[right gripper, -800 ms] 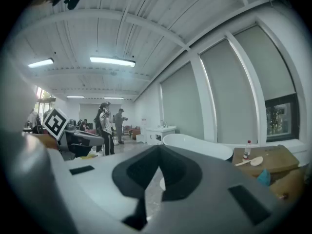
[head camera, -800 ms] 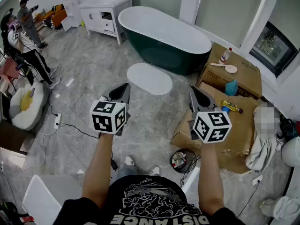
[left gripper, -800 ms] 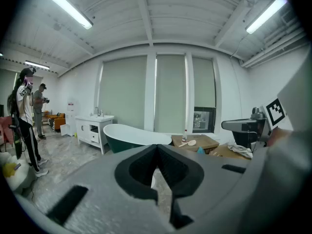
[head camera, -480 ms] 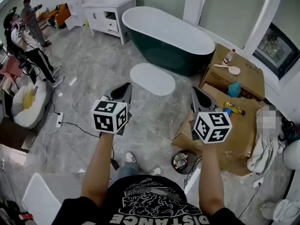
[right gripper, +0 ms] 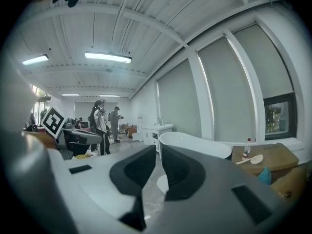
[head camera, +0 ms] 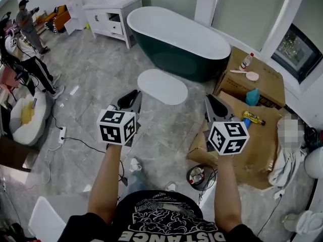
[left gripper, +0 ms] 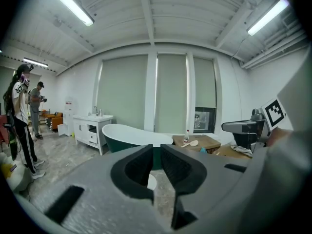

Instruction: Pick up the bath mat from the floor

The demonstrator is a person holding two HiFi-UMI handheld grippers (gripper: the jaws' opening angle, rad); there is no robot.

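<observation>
The bath mat (head camera: 162,86) is a white oval lying flat on the grey tiled floor in front of the tub. Both grippers hang in the air well short of it, roughly level and side by side. My left gripper (head camera: 133,95) has its jaws shut with nothing between them. My right gripper (head camera: 210,100) is also shut and empty. In the left gripper view a sliver of the mat (left gripper: 151,182) shows below the closed left gripper (left gripper: 157,152). In the right gripper view the mat (right gripper: 162,183) lies beneath the right gripper (right gripper: 159,152).
A dark green tub (head camera: 176,42) with a white rim stands behind the mat, a white vanity (head camera: 108,11) to its left. Cardboard boxes (head camera: 252,79) with a bottle and a brush sit at the right. A small bin (head camera: 198,175) and a floor cable (head camera: 75,140) are near. People (head camera: 25,19) stand far left.
Both grippers stay shut and hold about the same place. The person's foot below has shifted forward a little, and the view has drifted slightly.
</observation>
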